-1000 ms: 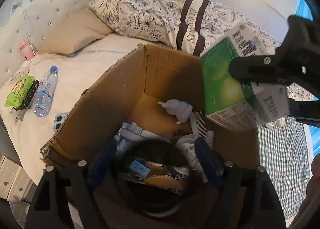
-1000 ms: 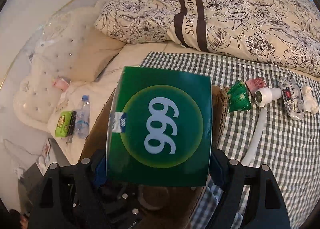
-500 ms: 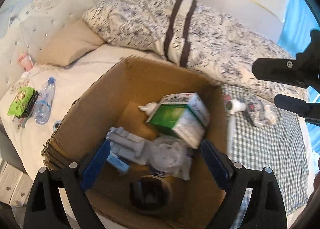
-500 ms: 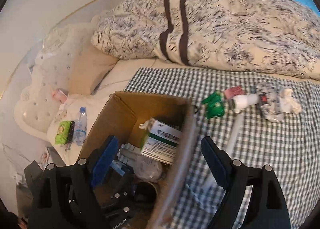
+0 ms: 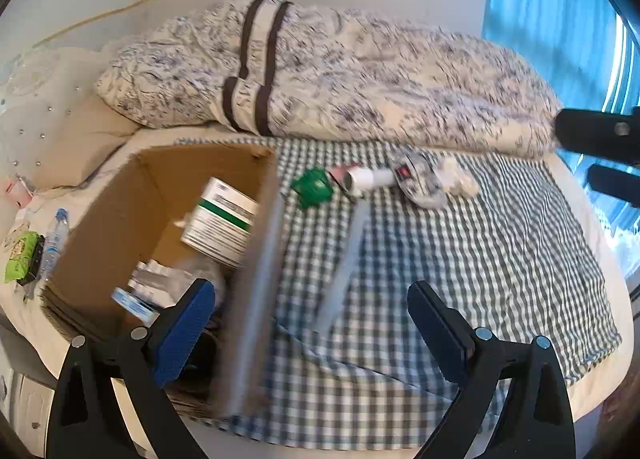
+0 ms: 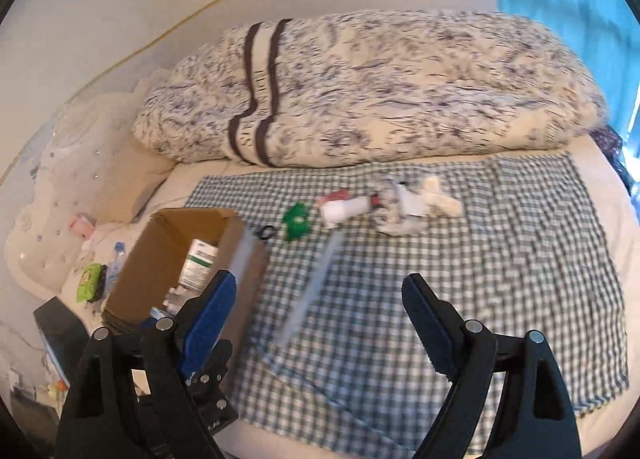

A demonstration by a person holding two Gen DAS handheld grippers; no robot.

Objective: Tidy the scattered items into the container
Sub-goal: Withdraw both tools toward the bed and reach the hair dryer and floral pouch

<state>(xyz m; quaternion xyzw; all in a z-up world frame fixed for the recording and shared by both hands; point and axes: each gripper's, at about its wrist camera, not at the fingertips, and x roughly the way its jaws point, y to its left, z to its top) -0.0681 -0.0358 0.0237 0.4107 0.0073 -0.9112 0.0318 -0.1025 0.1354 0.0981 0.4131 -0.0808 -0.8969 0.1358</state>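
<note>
While both the left gripper [image 5: 311, 317] and right gripper [image 6: 319, 309] are spread empty, scattered items at twelve o'clock, including a green packet [image 6: 296, 220], could be nudged away from the cardboard box [image 6: 160, 259] at nine o'clock.

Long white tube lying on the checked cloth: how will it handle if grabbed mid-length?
The white tube looks long and thin, so its ends will probably sag or swing from a mid-length grip. Its round, smooth surface may slip between the pads. Lying flat on the soft checked cloth, it seems unlikely to roll, though blur hides whether it is rigid.
</note>
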